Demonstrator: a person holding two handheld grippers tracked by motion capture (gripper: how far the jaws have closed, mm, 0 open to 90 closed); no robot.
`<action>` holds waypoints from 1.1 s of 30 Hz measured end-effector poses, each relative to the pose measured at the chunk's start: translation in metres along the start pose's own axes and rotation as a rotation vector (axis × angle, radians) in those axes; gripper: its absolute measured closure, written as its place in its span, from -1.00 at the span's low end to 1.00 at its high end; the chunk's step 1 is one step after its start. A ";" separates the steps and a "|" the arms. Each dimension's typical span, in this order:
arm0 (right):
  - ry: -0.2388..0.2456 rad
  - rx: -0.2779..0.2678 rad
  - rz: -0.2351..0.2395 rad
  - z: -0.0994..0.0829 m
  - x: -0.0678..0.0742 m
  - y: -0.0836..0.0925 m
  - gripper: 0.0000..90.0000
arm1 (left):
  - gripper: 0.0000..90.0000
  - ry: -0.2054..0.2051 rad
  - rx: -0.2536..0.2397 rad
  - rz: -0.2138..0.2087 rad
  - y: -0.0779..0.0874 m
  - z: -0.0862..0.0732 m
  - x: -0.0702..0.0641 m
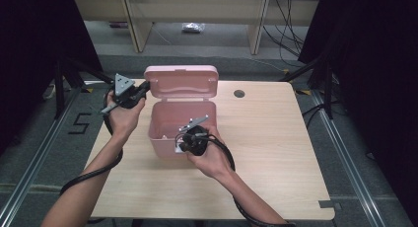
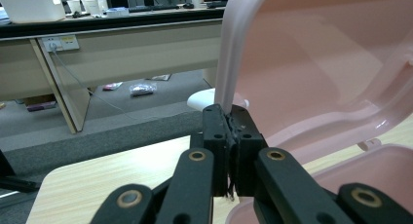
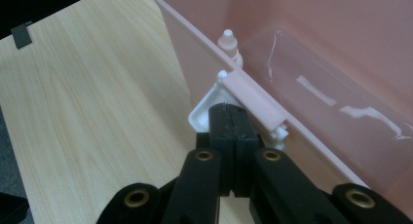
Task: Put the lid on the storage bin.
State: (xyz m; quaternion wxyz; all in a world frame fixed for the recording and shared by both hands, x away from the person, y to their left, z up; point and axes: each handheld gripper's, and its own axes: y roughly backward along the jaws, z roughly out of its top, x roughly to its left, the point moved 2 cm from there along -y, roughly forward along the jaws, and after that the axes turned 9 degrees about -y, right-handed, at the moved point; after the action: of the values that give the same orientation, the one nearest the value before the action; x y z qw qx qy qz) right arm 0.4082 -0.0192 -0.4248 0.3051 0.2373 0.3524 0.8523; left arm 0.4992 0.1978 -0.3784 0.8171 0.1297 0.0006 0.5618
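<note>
A: Item one, pink box (image 1: pixel 167 131). Where does it stand, and in what state?

B: On the wooden surface (image 1: pixel 276 153), left of centre and toward the far edge. Its lid (image 1: pixel 181 82) is swung up and back, standing nearly upright behind the open body.

A: Item two, left gripper (image 1: pixel 144 87). Condition?

B: Closed on the lid's left edge. In the left gripper view the pale pink rim (image 2: pixel 229 63) runs straight down into the two black jaws, which are pinched together on it. Purpose, as I read it: to keep the lid open so it cannot fall shut while the other hand works.

A: Item three, right gripper (image 1: pixel 183 147)?

B: At the front wall of the box, jaws brought fully together. In the right gripper view they meet at the white latch (image 3: pixel 207 112) hinged below the pink bar on the rim. Whether the latch is truly clamped or only touched, I cannot tell; the jaw tips cover the contact. Likely reason: steadying the box front, or handling the clasp.

A: Contents?

B: One small white dropper bottle (image 3: pixel 230 45) inside, tight against the front wall near the latch. The rest of the interior looks bare.
</note>
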 end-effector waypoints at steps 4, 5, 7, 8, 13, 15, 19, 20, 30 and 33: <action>-0.002 0.000 0.001 0.000 0.000 0.000 1.00 | 0.94 -0.003 0.001 0.001 0.003 -0.001 -0.001; -0.001 0.000 0.001 0.000 0.000 0.000 1.00 | 0.94 -0.002 0.002 0.002 0.003 -0.002 -0.002; -0.010 0.004 -0.002 0.000 0.001 0.000 1.00 | 0.94 -0.003 0.000 0.002 0.004 -0.002 -0.002; -0.007 0.005 -0.002 0.000 0.001 0.000 1.00 | 0.94 -0.007 0.002 0.004 0.004 -0.002 -0.002; -0.010 0.003 -0.003 0.000 0.001 0.000 1.00 | 0.93 -0.005 0.000 0.005 0.006 -0.003 -0.003; -0.003 0.001 -0.005 0.000 0.001 0.000 1.00 | 0.93 -0.005 -0.001 0.005 0.007 -0.004 -0.004; -0.008 0.005 -0.019 0.000 0.001 0.000 1.00 | 0.93 -0.011 0.000 0.007 0.008 -0.004 -0.005; -0.019 0.010 -0.017 0.000 0.002 0.001 1.00 | 0.93 -0.011 0.000 0.007 0.008 -0.004 -0.005; -0.007 0.001 -0.004 0.000 0.001 0.001 1.00 | 0.93 -0.024 0.001 0.015 0.011 -0.006 -0.007; -0.007 0.000 -0.004 0.000 0.001 0.001 1.00 | 0.93 -0.022 0.002 0.016 0.012 -0.007 -0.008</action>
State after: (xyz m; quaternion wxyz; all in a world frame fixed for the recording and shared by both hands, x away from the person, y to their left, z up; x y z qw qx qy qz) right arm 0.4076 -0.0193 -0.4235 0.3082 0.2398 0.3518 0.8508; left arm 0.4846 0.1964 -0.3840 0.8124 0.1364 -0.0090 0.5669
